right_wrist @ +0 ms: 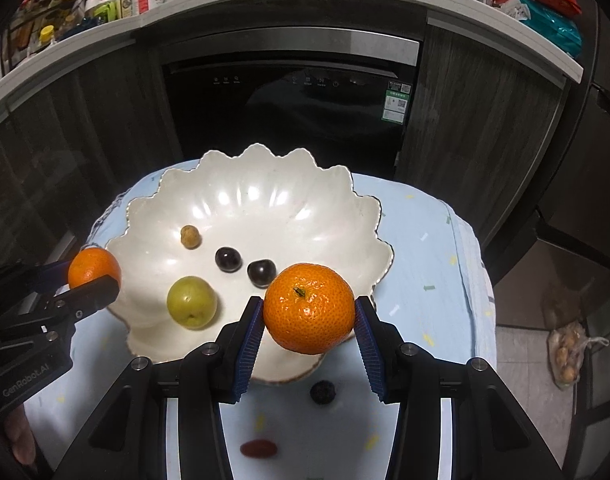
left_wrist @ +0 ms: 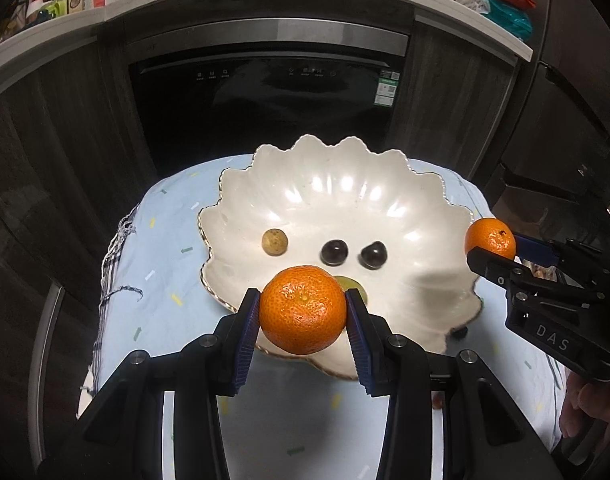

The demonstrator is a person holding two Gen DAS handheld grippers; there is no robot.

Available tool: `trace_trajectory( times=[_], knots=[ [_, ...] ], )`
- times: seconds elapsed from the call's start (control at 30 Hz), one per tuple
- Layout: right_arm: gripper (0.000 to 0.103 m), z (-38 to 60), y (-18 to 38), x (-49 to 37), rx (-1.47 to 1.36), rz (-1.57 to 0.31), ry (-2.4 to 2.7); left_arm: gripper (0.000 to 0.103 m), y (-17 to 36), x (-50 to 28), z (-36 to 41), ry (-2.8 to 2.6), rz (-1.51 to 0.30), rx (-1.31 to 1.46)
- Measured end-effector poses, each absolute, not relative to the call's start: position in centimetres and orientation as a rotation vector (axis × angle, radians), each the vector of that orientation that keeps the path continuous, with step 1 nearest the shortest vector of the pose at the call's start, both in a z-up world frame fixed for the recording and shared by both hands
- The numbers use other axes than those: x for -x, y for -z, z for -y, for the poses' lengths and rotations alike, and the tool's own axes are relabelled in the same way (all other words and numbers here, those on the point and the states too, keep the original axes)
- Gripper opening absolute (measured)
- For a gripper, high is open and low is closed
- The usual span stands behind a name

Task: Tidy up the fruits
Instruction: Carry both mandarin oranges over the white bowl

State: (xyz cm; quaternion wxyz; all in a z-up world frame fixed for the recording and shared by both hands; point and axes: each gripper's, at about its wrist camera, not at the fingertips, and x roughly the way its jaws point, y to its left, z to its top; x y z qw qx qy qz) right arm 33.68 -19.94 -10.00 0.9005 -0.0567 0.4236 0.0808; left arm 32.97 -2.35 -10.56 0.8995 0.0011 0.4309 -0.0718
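Note:
My left gripper (left_wrist: 303,314) is shut on an orange mandarin (left_wrist: 303,308), held over the near rim of the white scalloped bowl (left_wrist: 385,200). In the right wrist view my right gripper (right_wrist: 309,314) is shut on a second mandarin (right_wrist: 309,308) above the bowl's (right_wrist: 265,192) near right rim. Inside the bowl lie a small tan fruit (right_wrist: 190,236), two dark cherries (right_wrist: 227,259) (right_wrist: 261,272) and a green plum (right_wrist: 191,302). Each gripper shows at the edge of the other's view: the right gripper (left_wrist: 491,254) and the left gripper (right_wrist: 93,276), both with their mandarins.
The bowl stands on a small table under a pale blue cloth (right_wrist: 425,260). A dark berry (right_wrist: 323,392) and a red fruit (right_wrist: 258,448) lie on the cloth in front of the bowl. A black oven (right_wrist: 289,112) and dark cabinets stand behind. A bag of fruit (right_wrist: 567,356) sits on the floor at the right.

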Motion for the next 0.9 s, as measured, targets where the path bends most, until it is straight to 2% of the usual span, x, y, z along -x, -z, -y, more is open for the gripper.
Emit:
trace_trajectory(
  times=[0.9],
  knots=[
    [0.047, 19.6, 13.2, -41.7, 0.141, -0.959, -0.13, 0.042, 14.4, -39.6, 1.0, 0.125, -0.976, 0.01]
  ],
)
